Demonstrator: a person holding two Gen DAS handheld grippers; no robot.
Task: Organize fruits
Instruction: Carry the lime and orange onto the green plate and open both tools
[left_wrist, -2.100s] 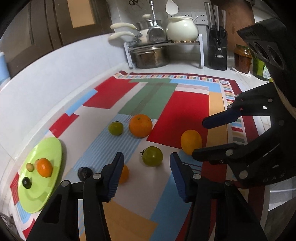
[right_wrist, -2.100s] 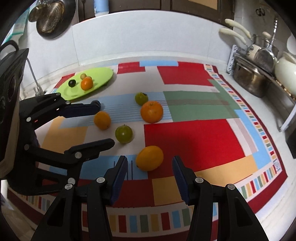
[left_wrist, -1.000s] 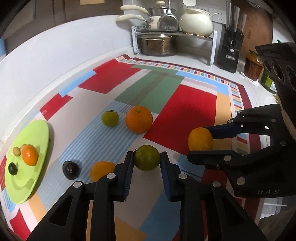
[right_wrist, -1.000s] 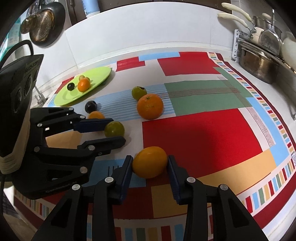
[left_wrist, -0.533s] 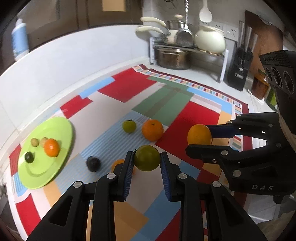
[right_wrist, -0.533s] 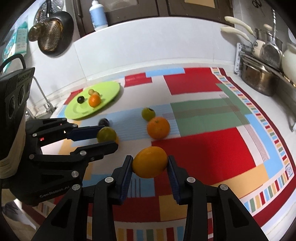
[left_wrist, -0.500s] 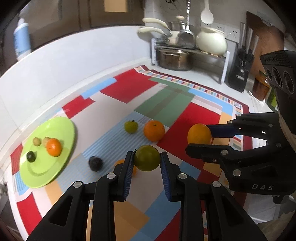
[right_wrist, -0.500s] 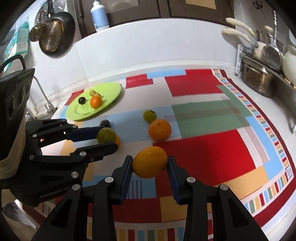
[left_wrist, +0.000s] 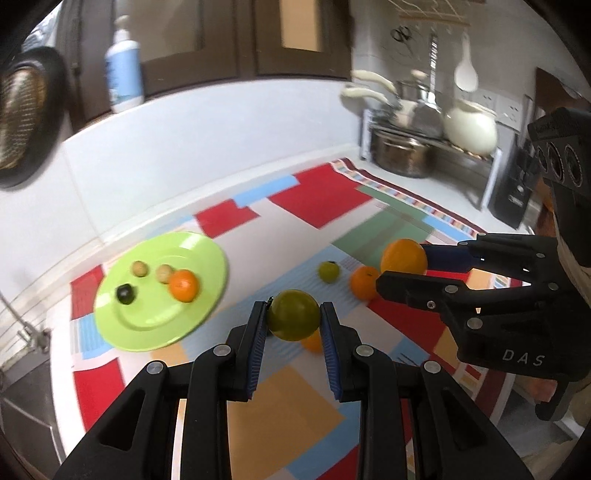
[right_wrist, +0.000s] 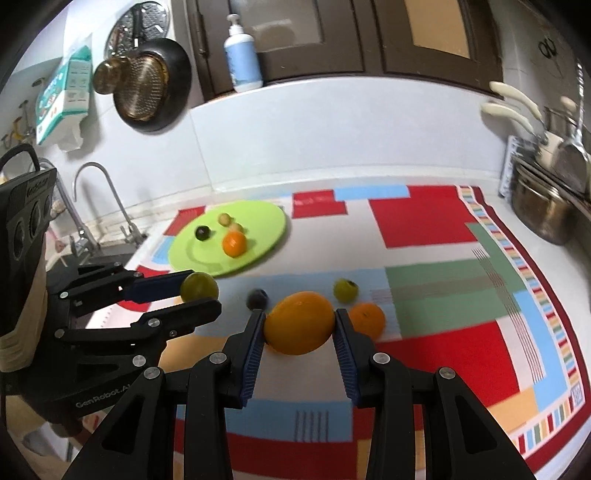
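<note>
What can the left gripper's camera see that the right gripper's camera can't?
Only the left wrist view shows the cream ceramic pot on the rack and a small orange fruit behind the held one.

Only the right wrist view shows the curved metal tap.

Both show the lime green plate, the left gripper clamping a green round fruit, and the right gripper clamping a big orange citrus fruit.
</note>
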